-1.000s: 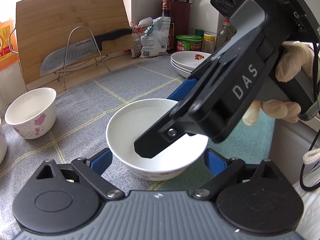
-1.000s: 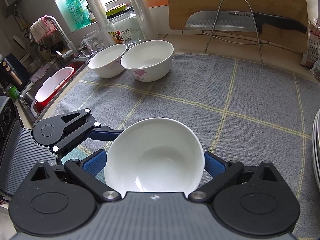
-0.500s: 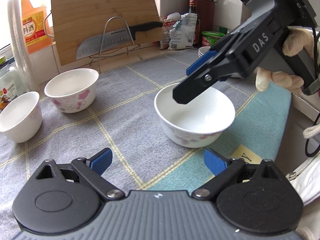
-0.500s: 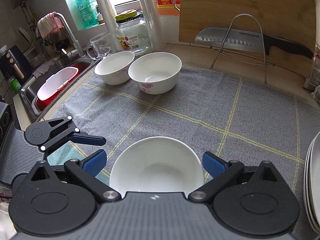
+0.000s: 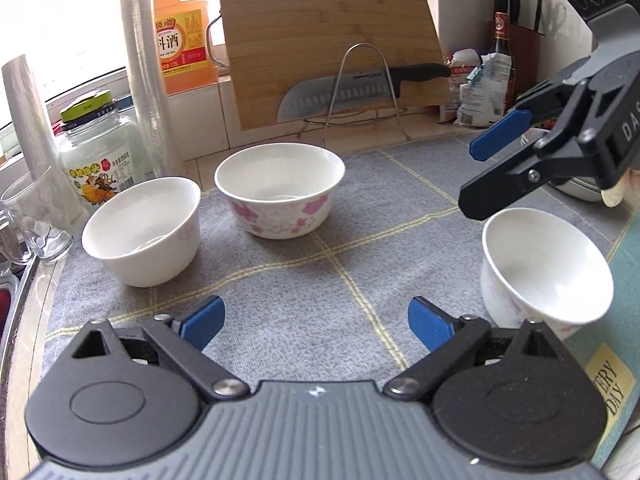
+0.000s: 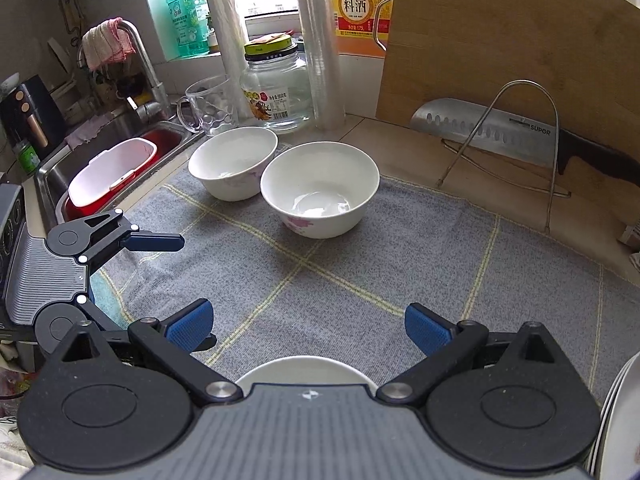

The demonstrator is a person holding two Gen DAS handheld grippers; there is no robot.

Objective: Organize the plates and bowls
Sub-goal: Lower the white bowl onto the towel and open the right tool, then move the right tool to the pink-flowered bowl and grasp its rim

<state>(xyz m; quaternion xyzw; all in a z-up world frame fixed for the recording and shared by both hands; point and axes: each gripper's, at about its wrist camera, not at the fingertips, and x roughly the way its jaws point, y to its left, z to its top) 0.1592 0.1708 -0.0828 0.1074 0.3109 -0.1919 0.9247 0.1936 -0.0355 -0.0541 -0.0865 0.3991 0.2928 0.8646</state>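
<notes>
1. Between grasps, by the look of it: three bowls stand apart on the grey checked cloth (image 5: 280, 280) over the desk, none stacked yet.
2. Left gripper (image 5: 316, 320) spread wide, holding nothing, aimed at the gap between the bowls.
3. Right gripper (image 6: 308, 326) likewise wide and empty, hovering just above the near bowl (image 5: 544, 268), whose rim peeks under its body in the right wrist view.
4. Far pair close together near the glass jar (image 5: 96, 148): flowered bowl (image 5: 280, 192) and plainer bowl (image 5: 142, 232).
5. Likely next: close on one rim, lift, nest into another bowl; calls for a pinch over the thin lip.
6. Glazed white porcelain, round, deep, smooth and probably slippery; soft woven cloth underneath. Stacked plates (image 6: 616, 420) at the right edge.
</notes>
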